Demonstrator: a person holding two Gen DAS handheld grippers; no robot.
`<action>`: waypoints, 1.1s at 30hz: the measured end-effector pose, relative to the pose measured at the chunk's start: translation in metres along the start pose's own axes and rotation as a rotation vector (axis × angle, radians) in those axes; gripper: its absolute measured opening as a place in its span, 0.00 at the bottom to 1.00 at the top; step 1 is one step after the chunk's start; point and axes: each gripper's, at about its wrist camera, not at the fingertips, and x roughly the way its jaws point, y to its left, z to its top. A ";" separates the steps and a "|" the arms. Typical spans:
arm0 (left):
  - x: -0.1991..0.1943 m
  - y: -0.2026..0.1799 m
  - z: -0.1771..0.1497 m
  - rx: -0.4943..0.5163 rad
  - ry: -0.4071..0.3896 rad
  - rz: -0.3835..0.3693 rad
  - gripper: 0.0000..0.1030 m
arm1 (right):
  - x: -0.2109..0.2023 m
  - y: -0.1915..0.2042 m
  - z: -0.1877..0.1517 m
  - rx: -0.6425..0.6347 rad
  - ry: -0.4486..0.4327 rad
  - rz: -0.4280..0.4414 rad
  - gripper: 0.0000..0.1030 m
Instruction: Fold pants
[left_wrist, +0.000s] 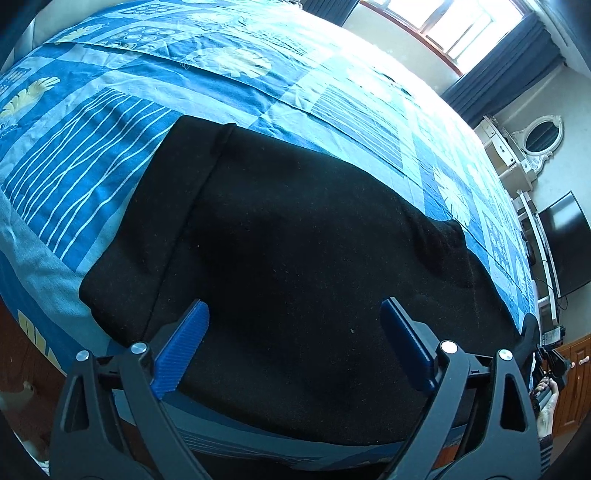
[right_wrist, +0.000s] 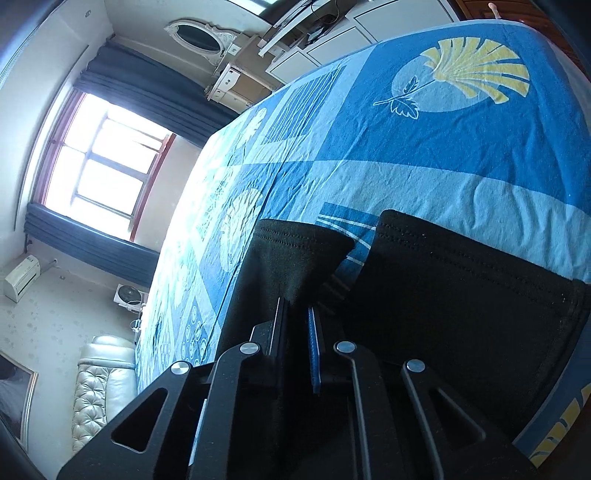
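Black pants (left_wrist: 295, 251) on blue patterned bedspread (left_wrist: 92, 147); left jaws wide apart, right jaws pinching a pant leg.

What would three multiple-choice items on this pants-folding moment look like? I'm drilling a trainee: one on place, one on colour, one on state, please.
1. Where do the pants lie?
A. on the bedspread
B. on the floor
C. on a chair

2. What colour are the pants?
A. red
B. white
C. black

3. How do the tools stand?
A. both open
B. left tool open, right tool shut on a pant leg
C. both shut on nothing

Answers:
1 A, black fabric spreads over the blue patterned bedspread.
2 C, the fabric is black in both views.
3 B, the left fingers stand wide apart above the cloth, while the right fingers pinch the leg's fabric.
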 end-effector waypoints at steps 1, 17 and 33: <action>0.000 0.001 0.001 -0.004 0.003 -0.004 0.91 | -0.008 0.000 0.002 0.012 -0.012 0.020 0.07; -0.002 -0.002 -0.002 0.015 0.007 0.007 0.91 | -0.077 -0.089 -0.015 0.071 -0.005 -0.029 0.04; 0.002 -0.009 -0.001 0.026 0.016 0.029 0.91 | -0.079 -0.080 -0.004 0.061 -0.061 -0.007 0.05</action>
